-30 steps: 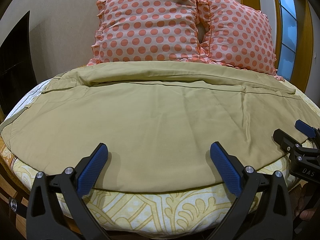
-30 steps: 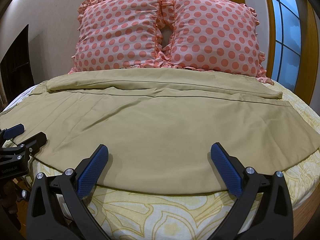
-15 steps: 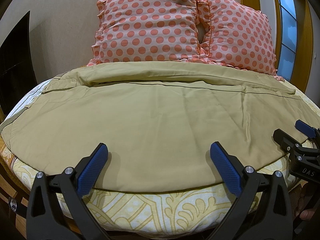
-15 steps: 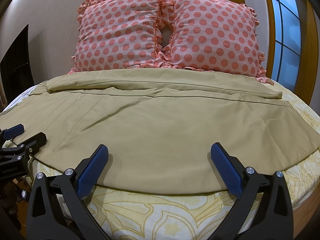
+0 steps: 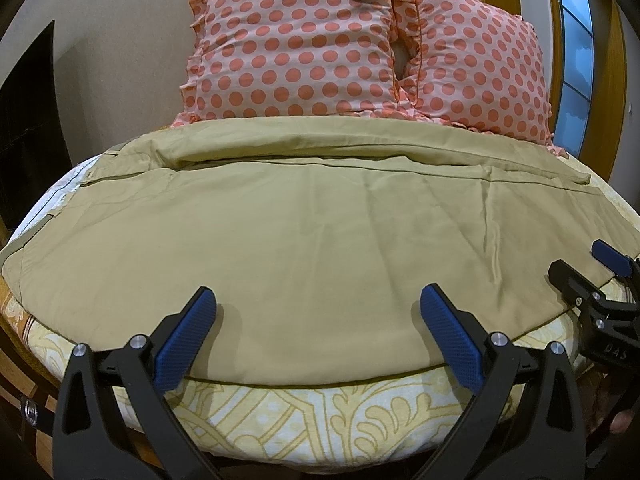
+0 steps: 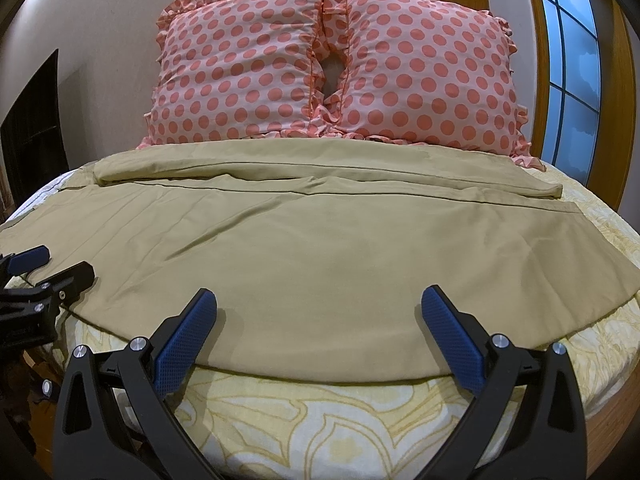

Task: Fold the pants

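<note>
My left claw (image 5: 316, 336) hangs at the near edge of the bed (image 5: 320, 416), its jaws spread wide and gripping nothing. The khaki pants (image 5: 304, 248) lie straight ahead of it, flat on the yellow patterned sheet. Their long axis runs across my view, left to right, so I face a long side, not an end. The near hem line curves just past my blue fingertips (image 5: 188, 332). I cannot tell whether the pads touch the cloth.

Further right, my right claw (image 6: 320, 336) is equally wide and equally empty, at the same near edge. From its camera the left claw shows at the far left border, so the two stand side by side, well apart along the pants' length. Each is nearest its own half of the edge.

Behind the pants, a second layer of the same cloth lies as a long ridge, and two polka-dot pillows (image 6: 332, 68) lean against the wall.

I judge the next move is a pinch on this near edge, then a carry away from me toward the pillows.
</note>
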Demonstrator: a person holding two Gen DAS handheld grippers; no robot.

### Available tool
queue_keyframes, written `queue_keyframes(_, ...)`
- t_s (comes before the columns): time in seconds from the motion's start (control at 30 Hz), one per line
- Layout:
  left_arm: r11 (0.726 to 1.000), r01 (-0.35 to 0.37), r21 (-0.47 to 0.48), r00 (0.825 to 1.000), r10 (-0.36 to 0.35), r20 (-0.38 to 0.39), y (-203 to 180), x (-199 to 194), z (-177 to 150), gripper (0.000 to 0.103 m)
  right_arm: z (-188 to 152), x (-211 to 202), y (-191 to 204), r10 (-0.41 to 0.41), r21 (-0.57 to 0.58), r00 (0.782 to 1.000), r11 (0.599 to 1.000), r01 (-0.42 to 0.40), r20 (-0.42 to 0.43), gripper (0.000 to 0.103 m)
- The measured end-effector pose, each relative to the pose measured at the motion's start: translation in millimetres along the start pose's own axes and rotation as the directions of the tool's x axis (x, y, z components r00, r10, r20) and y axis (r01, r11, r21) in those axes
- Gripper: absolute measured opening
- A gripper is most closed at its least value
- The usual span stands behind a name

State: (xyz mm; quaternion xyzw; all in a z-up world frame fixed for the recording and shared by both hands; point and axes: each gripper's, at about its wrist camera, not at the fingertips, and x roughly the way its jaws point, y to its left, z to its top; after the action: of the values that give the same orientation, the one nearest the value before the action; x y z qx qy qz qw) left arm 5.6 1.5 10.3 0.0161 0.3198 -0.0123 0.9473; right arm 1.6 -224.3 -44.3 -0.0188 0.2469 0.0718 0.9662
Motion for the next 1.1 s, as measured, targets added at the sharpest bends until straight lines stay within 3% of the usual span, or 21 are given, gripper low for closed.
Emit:
queue_keyframes(0.07, 1.000, 0.012, 0.005, 1.000, -0.012, -0.028, 3.7, 2.3, 5.3, 0.101, 12.8, 4.3, -9.5, 0.036, 0.000, 0.997, 0.999, -0.036, -0.068, 0.102)
queue_keyframes(0.13, 1.000, -0.007, 0.011, 1.000, 0.007, -0.028, 10.8, -1.5, 13.4, 0.101, 35.6, 5.3, -30.0, 0.021, 0.044, 0.997, 0.999, -0.018, -0.075, 0.102)
queue_keyframes(0.23, 0.999, -0.045, 0.020, 0.998, 0.045, 0.038, 19.0, -7.8, 35.0, 0.101, 81.5, 15.2, -70.9, -0.036, 0.143, 0.998, 0.989, 0.043, -0.050, 0.102)
queue_keyframes(0.33, 0.996, -0.088, 0.010, 0.991, 0.087, 0.098, 29.0, -4.6, 62.7, 0.101, 135.7, 58.2, -125.0, -0.103, 0.281, 0.989, 0.951, 0.129, -0.105, 0.102)
queue_keyframes(0.4, 0.994, -0.107, -0.015, 0.988, 0.108, 0.108, 37.7, 5.4, 78.7, 0.101, 162.1, 99.9, -156.7, -0.165, 0.339, 0.971, 0.915, 0.216, -0.174, 0.102)
queue_keyframes(0.47, 0.992, -0.111, -0.059, 0.989, 0.116, 0.089, 50.7, 22.3, 94.5, 0.101, 184.6, 152.4, -189.6, -0.242, 0.379, 0.932, 0.863, 0.334, -0.269, 0.101)
queue_keyframes(0.53, 0.987, -0.103, -0.123, 0.993, 0.110, 0.051, 65.8, 40.2, 103.6, 0.101, 199.1, 198.7, -217.2, -0.284, 0.414, 0.892, 0.808, 0.419, -0.351, 0.090)
queue_keyframes(0.63, 0.972, -0.023, -0.232, 1.000, 0.019, -0.019, 86.7, 59.3, 104.9, 0.101, 209.8, 250.5, -250.6, -0.305, 0.468, 0.845, 0.725, 0.505, -0.440, 0.084)
queue_keyframes(0.73, 0.935, 0.074, -0.347, 0.995, -0.091, -0.033, 104.0, 68.4, 98.4, 0.101, 213.3, 284.6, -270.4, -0.335, 0.468, 0.788, 0.661, 0.587, -0.516, 0.084)
queue_keyframes(0.8, 0.894, 0.112, -0.433, 0.991, -0.133, -0.019, 114.1, 71.8, 92.2, 0.101, 213.3, 296.5, -270.8, -0.409, 0.385, 0.740, 0.662, 0.644, -0.534, 0.079)
queue_keyframes(0.87, 0.858, 0.133, -0.496, 0.987, -0.162, -0.017, 122.4, 78.5, 88.1, 0.101, 208.6, 293.8, -267.8, -0.417, 0.371, 0.773, 0.701, 0.608, -0.479, 0.072)
queue_keyframes(0.93, 0.841, 0.146, -0.522, 0.981, -0.190, -0.031, 124.9, 86.1, 86.6, 0.101, 203.4, 287.4, -269.5, -0.403, 0.374, 0.805, 0.733, 0.569, -0.436, 0.056)
queue_keyframes(0.97, 0.837, 0.149, -0.527, 0.981, -0.193, -0.030, 125.2, 87.2, 86.7, 0.101, 200.8, 283.3, -272.2, -0.399, 0.380, 0.813, 0.736, 0.559, -0.424, 0.034)
queue_keyframes(1.0, 0.836, 0.153, -0.527, 0.980, -0.195, -0.025, 125.1, 85.8, 85.8, 0.101, 197.0, 278.0, -276.3, -0.387, 0.399, 0.824, 0.736, 0.547, -0.414, 0.020)
queue_keyframes(1.1, 0.833, 0.171, -0.526, 0.977, -0.214, -0.022, 124.3, 86.2, 85.6, 0.101, 179.3, 253.9, -297.0, -0.259, 0.562, 0.905, 0.715, 0.415, -0.339, 0.006)
